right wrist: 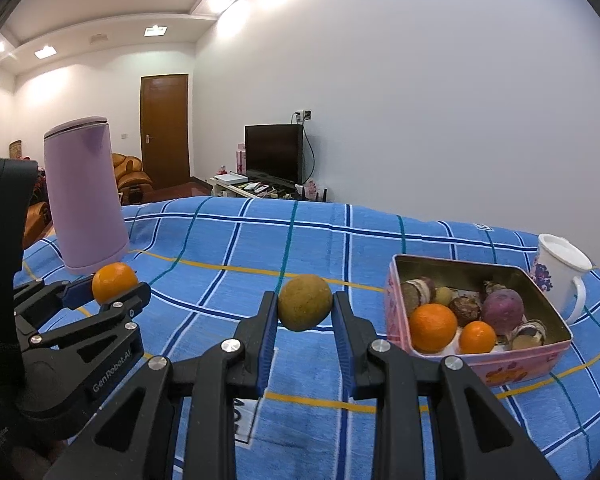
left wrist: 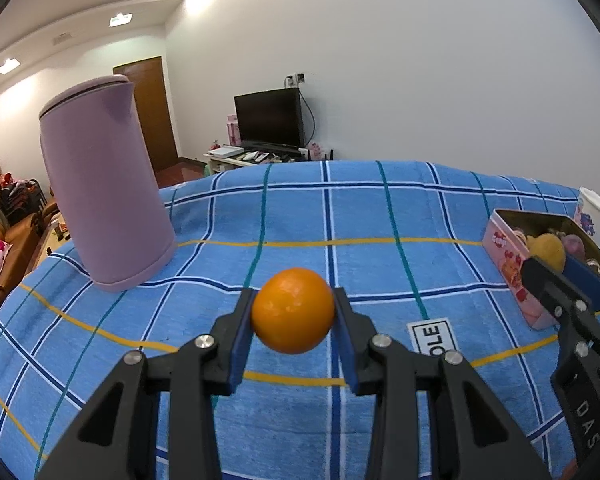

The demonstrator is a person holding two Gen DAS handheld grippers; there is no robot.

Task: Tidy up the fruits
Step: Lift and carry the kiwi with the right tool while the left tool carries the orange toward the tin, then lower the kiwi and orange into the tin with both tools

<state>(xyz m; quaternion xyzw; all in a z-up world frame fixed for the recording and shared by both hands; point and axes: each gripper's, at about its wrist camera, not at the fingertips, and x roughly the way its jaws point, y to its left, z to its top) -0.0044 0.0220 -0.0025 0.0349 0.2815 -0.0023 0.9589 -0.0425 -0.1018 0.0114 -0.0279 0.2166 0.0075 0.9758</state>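
Observation:
My left gripper (left wrist: 293, 304) is shut on an orange (left wrist: 293, 310) and holds it above the blue checked cloth; the gripper also shows in the right wrist view (right wrist: 110, 288), with the orange (right wrist: 114, 282) in it. My right gripper (right wrist: 305, 300) is shut on a yellow-green round fruit (right wrist: 305, 307), held above the cloth to the left of the pink tin box (right wrist: 500, 368). The box holds two oranges (right wrist: 434, 328), a purple fruit (right wrist: 502, 310) and several small brown pieces. In the left wrist view the box (left wrist: 508, 260) is at the right, with my right gripper (left wrist: 550, 266) in front of it.
A tall lilac kettle (left wrist: 104, 184) stands on the cloth at the far left, also in the right wrist view (right wrist: 84, 196). A white floral mug (right wrist: 556, 272) stands behind the box at the right. A white label (left wrist: 434, 336) lies on the cloth. A TV and sofa are behind the table.

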